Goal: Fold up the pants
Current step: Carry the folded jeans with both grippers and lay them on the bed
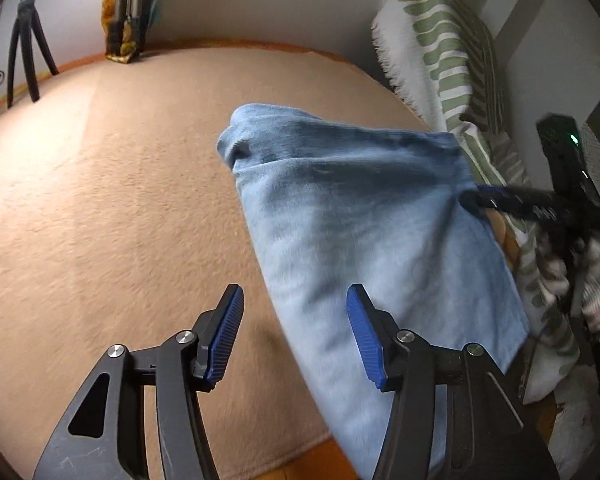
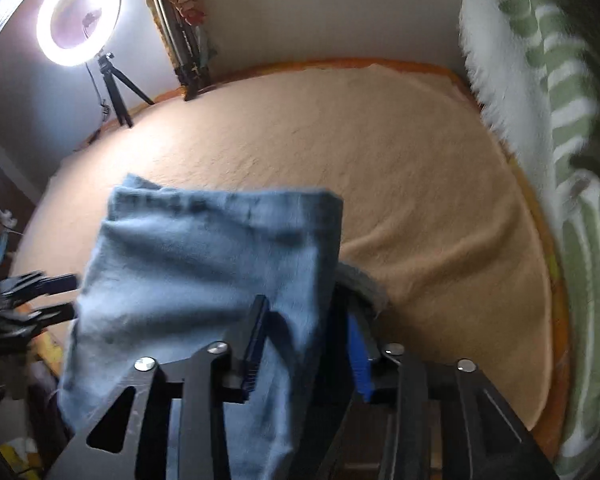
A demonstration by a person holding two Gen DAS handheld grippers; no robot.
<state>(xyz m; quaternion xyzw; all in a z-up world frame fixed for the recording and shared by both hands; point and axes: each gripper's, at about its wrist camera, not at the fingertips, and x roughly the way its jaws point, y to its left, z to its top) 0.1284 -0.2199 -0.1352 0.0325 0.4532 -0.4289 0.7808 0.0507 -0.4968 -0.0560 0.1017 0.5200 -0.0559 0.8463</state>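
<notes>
Up close, we see our right gripper [image 2: 302,344] clamped on a fold of the pants [image 2: 204,264]; denim fills the gap between its blue pads [image 2: 358,364], and the left pad is mostly covered by cloth. From the left wrist view that same gripper [image 1: 476,200] appears blurred at the garment's right edge, so we cannot make out its fingers there. Our left gripper [image 1: 296,336] stands wide, nothing between its ribbed blue pads [image 1: 228,332]; the pants [image 1: 364,240] lie just to its right and ahead, and its right finger overlaps the cloth's lower part, though we cannot tell whether it touches.

The pants are light blue denim, folded over into a broad panel with a darker hemmed band along the far edge; they hang lifted above the tan blanket [image 1: 120,200], and their lower end runs out of frame. Motion blur softens the weave.

Farther out, left of our grippers, a lit ring light [image 2: 78,14] sits on a small tripod [image 2: 116,88]. To the right hangs a green-and-white patterned throw [image 2: 560,160], fringed and smeared.
</notes>
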